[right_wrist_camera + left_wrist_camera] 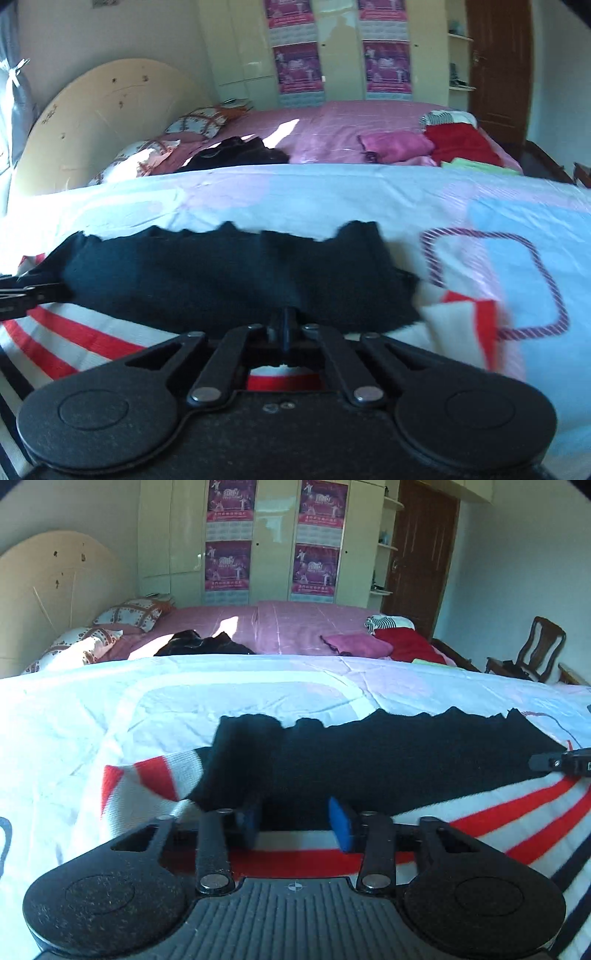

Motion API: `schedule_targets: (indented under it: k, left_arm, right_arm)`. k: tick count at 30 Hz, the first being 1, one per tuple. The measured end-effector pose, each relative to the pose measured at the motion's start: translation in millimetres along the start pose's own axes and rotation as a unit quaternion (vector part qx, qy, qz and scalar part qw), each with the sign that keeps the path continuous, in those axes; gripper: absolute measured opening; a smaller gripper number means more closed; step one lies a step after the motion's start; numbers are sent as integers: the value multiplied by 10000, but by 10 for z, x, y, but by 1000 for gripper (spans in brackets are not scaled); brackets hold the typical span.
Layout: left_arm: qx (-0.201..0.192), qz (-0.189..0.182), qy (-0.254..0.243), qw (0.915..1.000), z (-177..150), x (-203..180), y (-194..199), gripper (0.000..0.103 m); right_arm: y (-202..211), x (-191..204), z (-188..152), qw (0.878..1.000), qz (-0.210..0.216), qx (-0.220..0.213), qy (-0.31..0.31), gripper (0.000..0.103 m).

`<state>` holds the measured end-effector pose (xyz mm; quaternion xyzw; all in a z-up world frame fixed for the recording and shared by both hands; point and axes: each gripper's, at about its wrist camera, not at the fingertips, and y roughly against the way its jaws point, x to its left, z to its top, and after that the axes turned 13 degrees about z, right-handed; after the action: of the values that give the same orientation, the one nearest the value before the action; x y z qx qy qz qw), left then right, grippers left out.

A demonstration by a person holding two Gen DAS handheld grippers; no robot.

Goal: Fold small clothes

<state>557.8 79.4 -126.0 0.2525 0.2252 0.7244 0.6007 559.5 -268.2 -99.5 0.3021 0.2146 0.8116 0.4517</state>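
A knit sweater with red and white stripes lies on the bed, and its dark band is laid across it. My left gripper sits at the band's near edge. Its blue pads stand a little apart, with dark knit filling the gap between them. In the right wrist view the same dark band spans the frame. My right gripper is shut, with its tips pinched on the band's near edge, where a crease rises. Each gripper shows at the other view's side: the right gripper and the left gripper.
The sweater rests on a pale patterned quilt. Behind it are a pink bedsheet, a dark heap of clothes, pink and red clothes, pillows and a headboard. A wardrobe, door and chair stand farther back.
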Motion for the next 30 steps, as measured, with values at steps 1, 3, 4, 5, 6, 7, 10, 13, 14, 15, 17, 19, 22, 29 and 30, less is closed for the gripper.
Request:
schedule_targets:
  k: [1,3,4,5,6,7,10,13,14,15,17,19,22,29,30]
  left_arm:
    - [-5,108,-37,9999,3,43,36,21]
    - [15,250,117,9996,0,123,56,21]
    - [4,203,182,9996,-14,156,44,21]
    - [-33,218,133,9997,-24,143,46,21]
    - [-53,225,82,9997,-27,121,62,21]
    - [-49,240,68,9997,-21,105,84,22]
    - [-248,180,168,9994,24,84,359,42]
    - [-441,-143,-20,9989,-57,-151,639,44]
    - [-462,-229,-50,9987,-81,-239,677,44]
    - [-435,-378,-26,9983,-103,-341,704,44]
    - [-300,-535,-125,9980,-159,-540,701,44]
    - [-129,-552,-346,9978,-243,-688,658,44]
    - [-222,-310,-486,9981,-395,-600,720,47]
    - [6,333,-141,9993,-580,209,833,47]
    - [18,397,-146,9991,-559,177,863,47]
  right_arm:
    - [85,-74,-26,9997,-232,-42,-16,0]
    - [185,-149,-70,9997,-184,-117,-127,0]
    - [172,-119,-92,9997,-226,-100,-63,0]
    - [145,-57,-106,9994,-318,-59,74,0]
    - [111,16,-94,9989,-418,1,215,0]
    - [122,67,-81,9989,-408,20,223,2]
    - [381,248,-99,9988,-246,-338,244,26]
    - [481,528,-206,9988,281,-296,274,22]
    - [453,643,-261,9983,433,-226,329,20]
    - [397,792,-308,9973,601,-137,411,19]
    - [266,1018,-396,9953,792,39,554,19]
    - [171,1206,-459,9934,813,138,795,19]
    - [241,1172,-500,9928,442,219,1094,17]
    - [809,160,-655,9989,-454,-10,136,0]
    - [818,219,-644,9984,-533,8,176,0]
